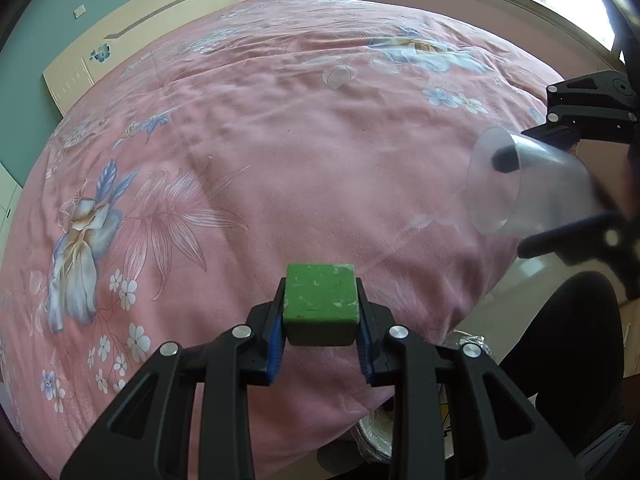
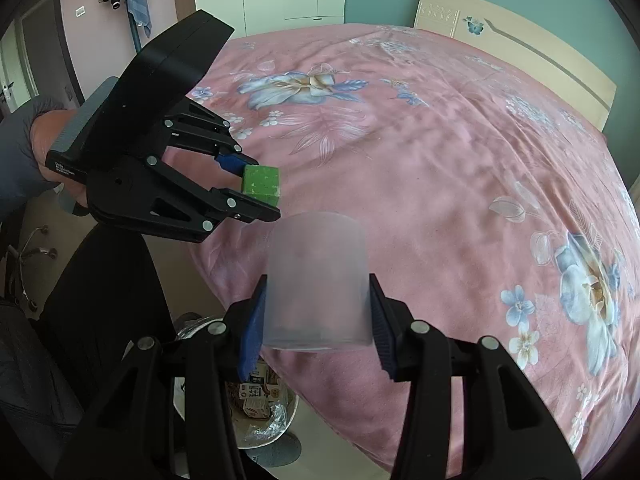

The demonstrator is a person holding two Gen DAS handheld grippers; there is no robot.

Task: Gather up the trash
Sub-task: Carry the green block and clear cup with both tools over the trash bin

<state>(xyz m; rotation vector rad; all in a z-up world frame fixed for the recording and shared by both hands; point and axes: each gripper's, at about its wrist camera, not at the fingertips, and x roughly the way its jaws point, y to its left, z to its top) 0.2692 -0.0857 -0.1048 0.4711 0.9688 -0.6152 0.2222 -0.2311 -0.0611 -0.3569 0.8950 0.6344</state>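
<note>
My left gripper is shut on a green block and holds it above the near edge of the bed. It also shows in the right wrist view, with the green block between its fingers. My right gripper is shut on a clear plastic cup, held over the bed's edge. In the left wrist view the right gripper shows at the right with the cup lying sideways between its fingers.
A pink floral bedspread covers the bed and fills both views. A trash bin with cartons and wrappers stands on the floor below the bed's corner; its rim shows in the left wrist view. The person's dark trouser leg is beside it.
</note>
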